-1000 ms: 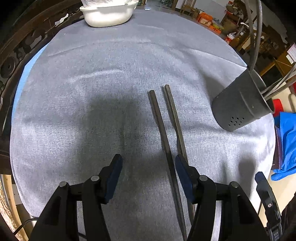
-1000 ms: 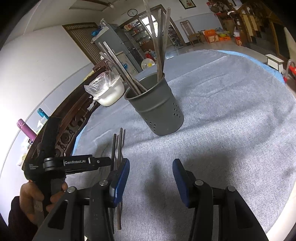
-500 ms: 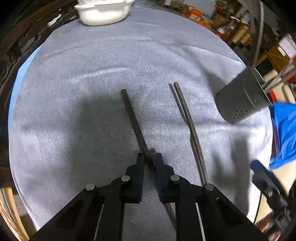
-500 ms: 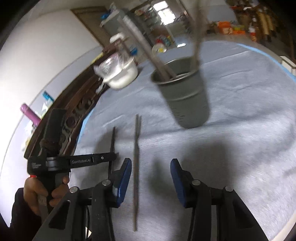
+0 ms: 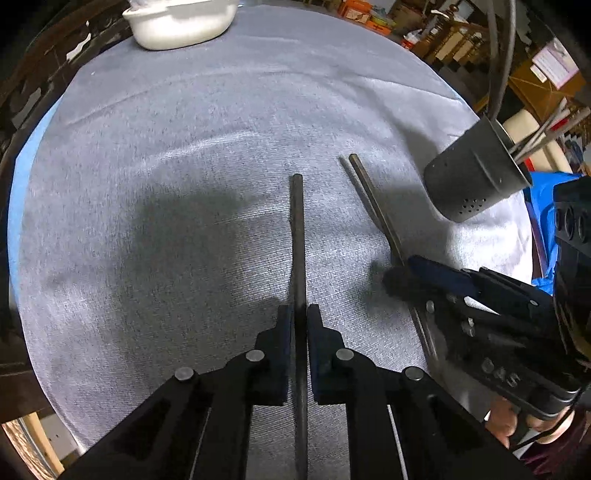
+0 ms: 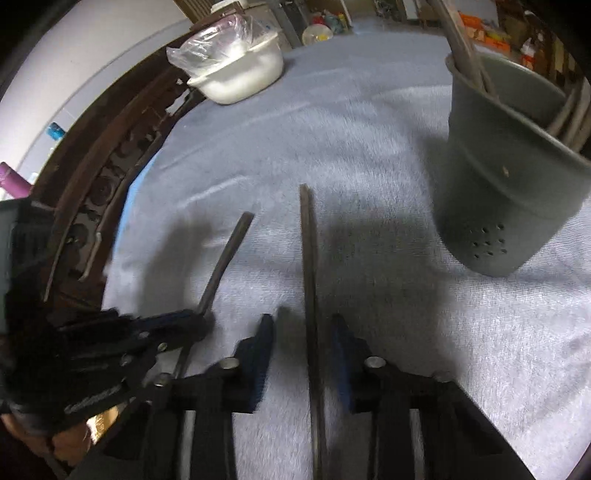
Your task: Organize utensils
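1. Nearest in the left wrist view, the left gripper [image 5: 300,321] has its jaws clamped tight on one dark chopstick [image 5: 297,236]. The stick runs straight out from between the pads over the grey cloth of the worktop [image 5: 184,192].
2. Just beside it, the right gripper [image 6: 303,334] straddles the second chopstick [image 6: 308,266]. Its jaws have just been closing, yet a narrow gap shows on either side of the stick, so the pads do not press on it and it lies on the cloth.
3. In the right wrist view the left gripper's stick [image 6: 225,258] angles away from the second one; their far tips are apart.
4. Further off on the right side stands the dark perforated utensil holder [image 6: 509,192], upright on the cloth, with several other sticks [image 6: 461,40] leaning inside it.
5. At the far edge of the worktop sits a white bowl [image 5: 181,20] with a clear plastic bag in it, well apart from the work.
6. The step in hand looks like picking up the last two loose chopsticks, one per gripper.
7. The next move would call for the right jaws to finish closing on their stick. Both sticks then need lifting clear, tipping upright and lowering into the holder's mouth without knocking those already there.
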Available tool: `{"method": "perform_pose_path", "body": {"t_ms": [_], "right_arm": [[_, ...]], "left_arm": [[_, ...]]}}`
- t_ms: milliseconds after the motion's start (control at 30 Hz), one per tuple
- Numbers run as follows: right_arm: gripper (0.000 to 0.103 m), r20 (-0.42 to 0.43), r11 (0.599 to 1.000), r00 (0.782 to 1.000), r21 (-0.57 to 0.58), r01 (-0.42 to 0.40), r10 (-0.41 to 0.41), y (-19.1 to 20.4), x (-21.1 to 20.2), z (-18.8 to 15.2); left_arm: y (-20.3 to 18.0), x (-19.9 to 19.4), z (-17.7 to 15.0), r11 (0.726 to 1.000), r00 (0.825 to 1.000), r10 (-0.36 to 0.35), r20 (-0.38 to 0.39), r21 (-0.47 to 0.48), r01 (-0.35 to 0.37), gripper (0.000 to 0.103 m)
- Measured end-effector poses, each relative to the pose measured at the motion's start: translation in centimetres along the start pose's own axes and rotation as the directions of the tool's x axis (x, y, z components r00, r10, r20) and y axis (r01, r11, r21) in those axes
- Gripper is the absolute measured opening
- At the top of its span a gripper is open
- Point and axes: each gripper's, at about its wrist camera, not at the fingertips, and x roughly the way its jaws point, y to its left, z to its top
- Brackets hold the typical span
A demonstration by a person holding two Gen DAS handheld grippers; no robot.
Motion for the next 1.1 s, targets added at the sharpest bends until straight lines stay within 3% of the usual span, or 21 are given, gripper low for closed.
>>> {"method": "perform_pose_path", "body": {"t_ms": [100, 200, 333, 533, 833, 900, 1033, 1100], "right_arm": [[0.008, -0.021, 0.998, 0.999, -0.03, 0.047, -0.047, 0.1, 0.2, -0.1], [0.008, -0.036, 0.999, 0.999, -0.017, 0.037, -0.037, -0.6, -0.2, -0.8], [0.008, -0.082, 1.0, 0.997, 0.023, 0.014, -0.012, -1.9, -1.6, -2.2], [0.01, -0.164, 0.999, 0.986, 0.035, 0.008, -0.002, -2.5, -2.0, -2.8], [0.01, -0.192, 0.998, 0.98, 0.023, 0.061, -0.056, -1.5, -0.7, 0.1], [0.01, -0.2, 0.998, 0.979, 0.035, 0.056, -0.048, -1.6, -0.4, 0.7], [0.01, -0.181, 0.994, 0.983, 0.107, 0.01, 0.01, -2.8, -0.3, 1.2], [0.01, -0.171, 0.995, 0.985, 0.1, -0.006, 0.023, -3.0, -0.3, 1.1]], "left_arm": [[0.3, 0.4, 0.7, 0.999, 1.0, -0.014, -0.006, -0.031, 0.014, 0.01], [1.1, -0.2, 1.0, 0.998, 1.0, -0.018, -0.004, -0.058, 0.018, 0.012], [1.1, -0.5, 1.8, 0.997, 1.0, -0.007, 0.006, -0.079, 0.007, 0.034], [0.4, 0.3, 2.3, 0.995, 0.999, 0.029, -0.021, -0.099, -0.031, 0.035], [-0.5, 0.8, 3.4, 0.993, 0.997, 0.055, -0.045, -0.099, -0.059, 0.035], [-0.7, 0.8, 3.0, 0.993, 0.996, 0.077, -0.041, -0.082, -0.08, 0.032], [-1.2, 1.0, 2.9, 0.992, 0.994, 0.103, -0.028, -0.071, -0.105, 0.009], [-1.3, 1.1, 2.9, 0.992, 0.995, 0.097, -0.025, -0.076, -0.099, 0.008]]}}
